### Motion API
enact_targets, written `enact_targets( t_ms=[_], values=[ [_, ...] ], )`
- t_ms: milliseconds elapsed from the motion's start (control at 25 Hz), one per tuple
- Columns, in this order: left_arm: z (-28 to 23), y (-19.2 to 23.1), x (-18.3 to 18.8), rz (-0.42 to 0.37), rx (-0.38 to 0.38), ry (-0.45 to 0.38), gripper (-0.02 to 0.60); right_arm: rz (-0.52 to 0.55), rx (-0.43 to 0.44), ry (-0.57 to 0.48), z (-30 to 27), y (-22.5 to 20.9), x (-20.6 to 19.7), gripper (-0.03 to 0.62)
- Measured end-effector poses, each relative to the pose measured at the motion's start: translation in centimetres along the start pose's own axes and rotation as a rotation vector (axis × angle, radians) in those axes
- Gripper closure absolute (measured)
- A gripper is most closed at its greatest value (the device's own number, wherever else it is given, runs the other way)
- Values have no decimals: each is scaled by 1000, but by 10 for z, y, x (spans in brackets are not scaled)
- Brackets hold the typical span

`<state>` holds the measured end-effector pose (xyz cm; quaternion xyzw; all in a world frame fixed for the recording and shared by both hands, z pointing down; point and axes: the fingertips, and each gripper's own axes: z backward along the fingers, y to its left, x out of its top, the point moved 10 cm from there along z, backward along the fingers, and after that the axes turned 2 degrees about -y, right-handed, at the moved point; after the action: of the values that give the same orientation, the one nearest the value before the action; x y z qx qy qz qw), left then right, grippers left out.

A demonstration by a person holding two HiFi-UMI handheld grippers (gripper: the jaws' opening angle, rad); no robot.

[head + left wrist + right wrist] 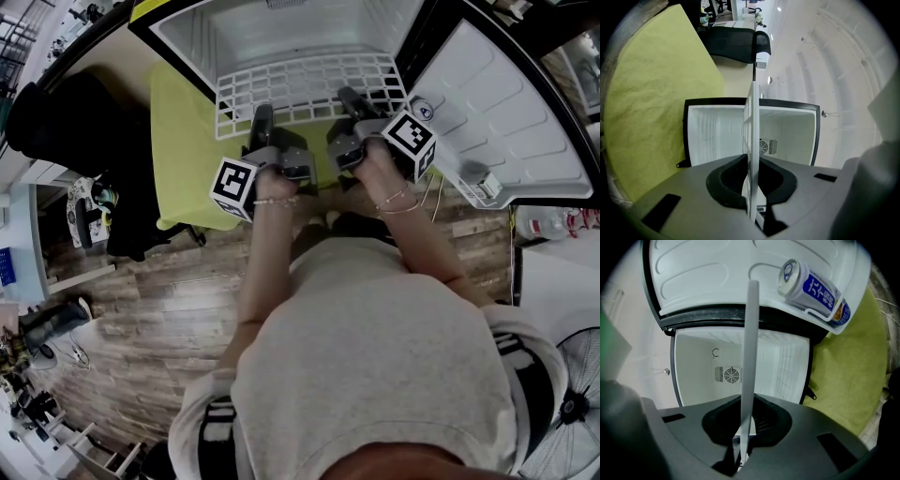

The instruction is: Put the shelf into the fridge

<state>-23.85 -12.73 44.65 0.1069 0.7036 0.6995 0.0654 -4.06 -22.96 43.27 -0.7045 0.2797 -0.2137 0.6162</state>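
Note:
A white wire shelf (309,89) is held level at the mouth of the open white fridge (281,33), its far edge inside the cavity. My left gripper (262,120) is shut on the shelf's near edge at the left, my right gripper (352,105) on the near edge at the right. The left gripper view shows the shelf (751,140) edge-on, pinched between dark pads, with the fridge interior (712,136) behind. In the right gripper view the shelf (749,371) runs as a thin white bar from the jaws toward the fridge's back wall (729,373).
The fridge door (506,112) stands open to the right, with a blue-and-white can (813,289) in its rack. Yellow-green cloth (183,141) covers the surface left of the fridge. A black office chair (84,141) stands at left, a fan (572,403) at lower right, on a wood floor (141,309).

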Motion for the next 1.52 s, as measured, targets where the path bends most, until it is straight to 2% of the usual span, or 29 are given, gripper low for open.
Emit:
enact_targets(
  t_ms=[1520],
  values=[
    [8, -11, -1, -29, -5, 3, 548, 3, 16, -11, 3, 10, -3, 565]
  ],
)
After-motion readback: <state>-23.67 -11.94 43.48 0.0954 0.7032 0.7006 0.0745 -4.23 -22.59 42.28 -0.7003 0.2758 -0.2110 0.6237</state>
